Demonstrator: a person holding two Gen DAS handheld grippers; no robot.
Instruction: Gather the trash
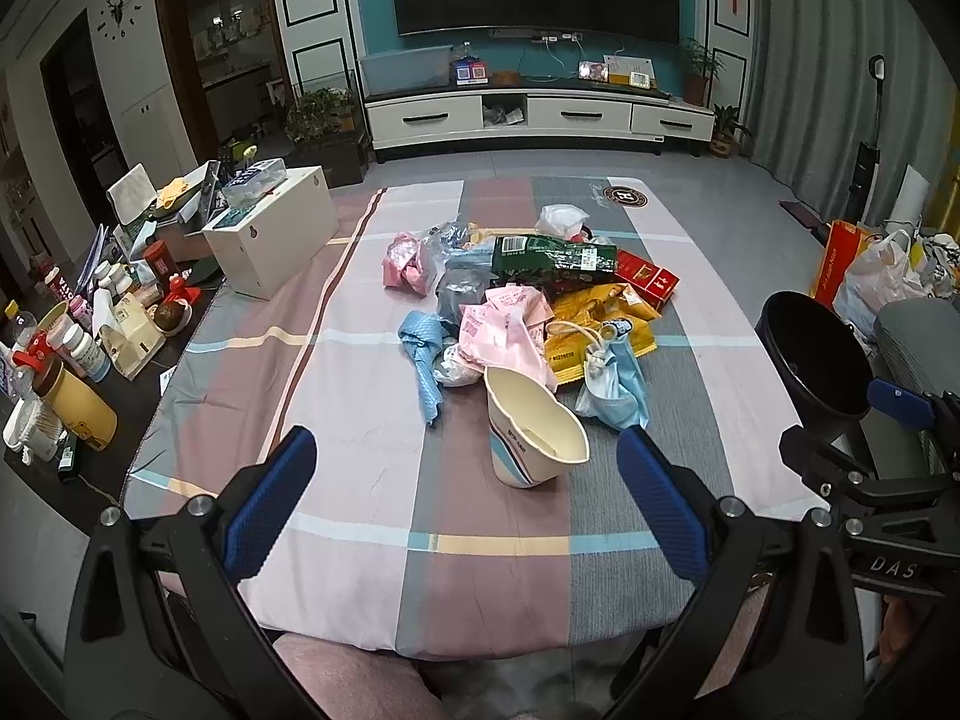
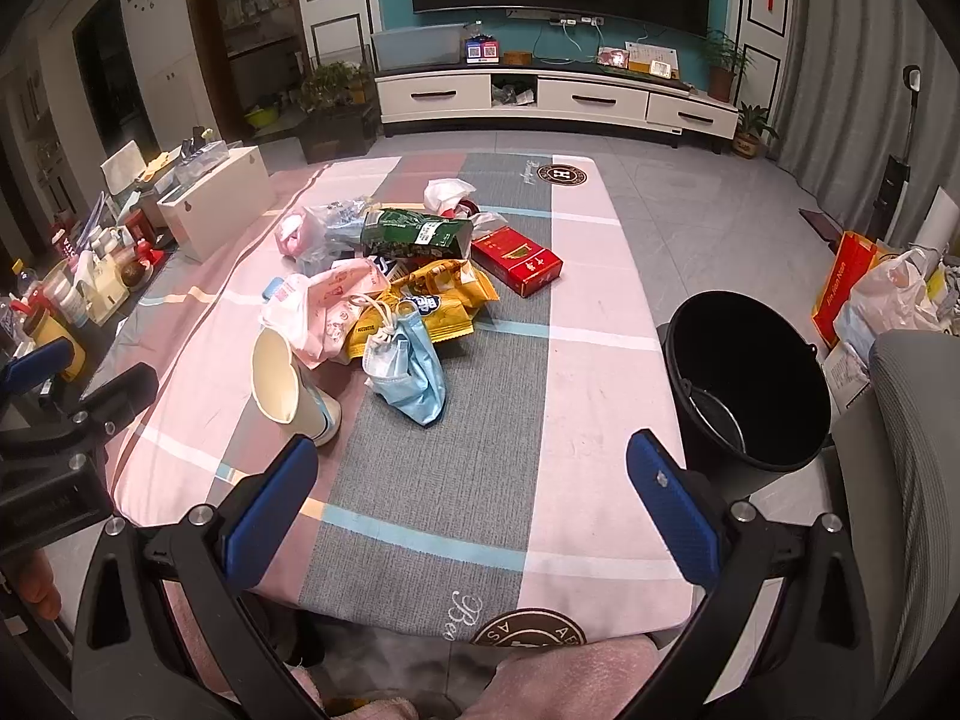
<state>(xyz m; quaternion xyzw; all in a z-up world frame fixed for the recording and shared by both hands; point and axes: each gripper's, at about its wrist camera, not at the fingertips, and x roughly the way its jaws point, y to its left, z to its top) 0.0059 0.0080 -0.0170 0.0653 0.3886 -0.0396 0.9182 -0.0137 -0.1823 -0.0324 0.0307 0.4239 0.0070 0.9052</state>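
Hovering spread and empty over the near edge of the cloth-covered surface [image 1: 360, 540], the left tool [image 1: 467, 462] and right tool [image 2: 472, 468] face the trash pile [image 1: 528, 300], black bucket [image 2: 750, 372] waiting just beside the surface's right edge to receive it.

One paper cup [image 1: 534, 438], one blue face mask [image 2: 411, 375], one red carton [image 2: 519, 261], one green packet [image 2: 417, 234], one yellow snack bag [image 2: 444, 300] and one black bucket [image 2: 750, 372] are counted.
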